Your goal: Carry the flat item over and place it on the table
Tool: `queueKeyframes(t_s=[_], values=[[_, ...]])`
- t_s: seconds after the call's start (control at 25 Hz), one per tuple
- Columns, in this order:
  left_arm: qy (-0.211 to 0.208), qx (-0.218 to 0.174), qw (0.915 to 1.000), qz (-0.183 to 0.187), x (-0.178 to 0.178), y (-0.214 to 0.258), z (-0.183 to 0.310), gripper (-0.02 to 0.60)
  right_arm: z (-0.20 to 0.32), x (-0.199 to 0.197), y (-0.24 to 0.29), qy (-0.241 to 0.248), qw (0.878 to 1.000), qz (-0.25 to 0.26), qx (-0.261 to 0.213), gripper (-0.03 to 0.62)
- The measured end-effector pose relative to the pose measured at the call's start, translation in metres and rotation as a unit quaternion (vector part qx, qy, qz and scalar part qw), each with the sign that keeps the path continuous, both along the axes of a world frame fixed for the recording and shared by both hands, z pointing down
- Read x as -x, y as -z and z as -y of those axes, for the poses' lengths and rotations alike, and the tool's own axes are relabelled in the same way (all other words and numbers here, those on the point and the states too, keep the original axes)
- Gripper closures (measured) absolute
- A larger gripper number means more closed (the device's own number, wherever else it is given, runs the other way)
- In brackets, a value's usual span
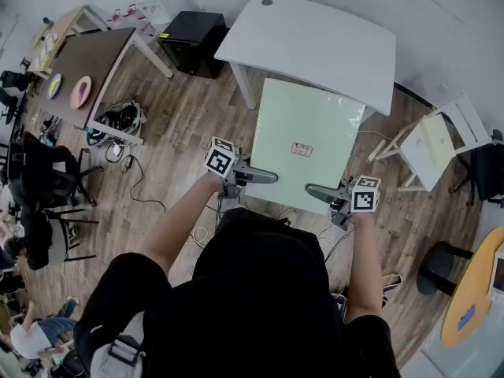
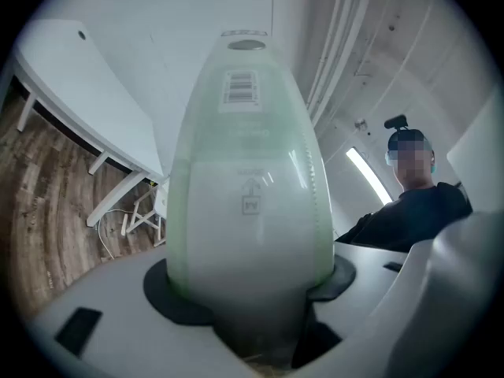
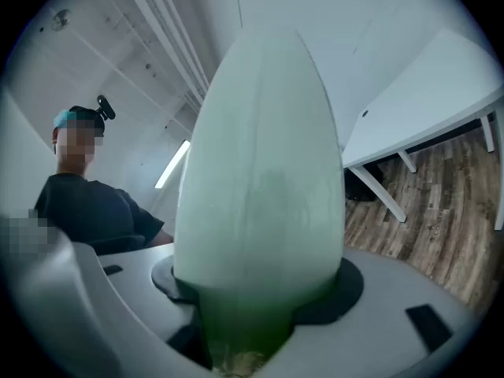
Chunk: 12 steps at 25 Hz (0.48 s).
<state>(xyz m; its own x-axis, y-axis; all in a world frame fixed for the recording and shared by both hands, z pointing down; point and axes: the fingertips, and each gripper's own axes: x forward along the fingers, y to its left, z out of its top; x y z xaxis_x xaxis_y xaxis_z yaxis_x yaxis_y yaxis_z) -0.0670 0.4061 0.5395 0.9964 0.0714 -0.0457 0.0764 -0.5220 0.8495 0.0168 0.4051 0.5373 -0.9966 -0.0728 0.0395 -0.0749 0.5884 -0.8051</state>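
Note:
A flat pale green board (image 1: pixel 307 136) with a small red label hangs in the air over the wooden floor. Its far edge reaches the near edge of the white table (image 1: pixel 315 38). My left gripper (image 1: pixel 264 176) is shut on the board's near left edge, and my right gripper (image 1: pixel 319 191) is shut on its near right edge. In the left gripper view the board (image 2: pixel 248 211) rises from between the jaws, showing a barcode sticker. The right gripper view shows the board (image 3: pixel 260 211) the same way, wedged between the jaws.
A black box (image 1: pixel 193 42) stands on the floor left of the white table. A brown table (image 1: pixel 87 61) and a heap of cables (image 1: pixel 118 120) lie at the left. A white folding stand (image 1: pixel 433 148), a black stool (image 1: pixel 441 266) and a round yellow table (image 1: pixel 472 290) are at the right.

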Motion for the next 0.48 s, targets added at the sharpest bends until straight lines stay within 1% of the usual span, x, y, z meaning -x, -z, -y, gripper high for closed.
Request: queueKeyframes(t_s=[0.24,0.36,0.48], values=[[0.006,-0.006,1.0,0.0,-0.002,-0.002,0.001,0.287,0.001,-0.002,0.0,0.004,1.0,-0.005,-0.005,0.289],[0.005,-0.01,0.9999,-0.004,-0.003,0.0,0.0,0.287,0.001,-0.003,0.006,-0.005,1.0,0.005,-0.007,0.289],[0.009,-0.003,0.9999,-0.01,-0.005,0.002,0.0,0.287,0.003,-0.006,0.009,-0.014,1.0,0.017,0.003,0.289]])
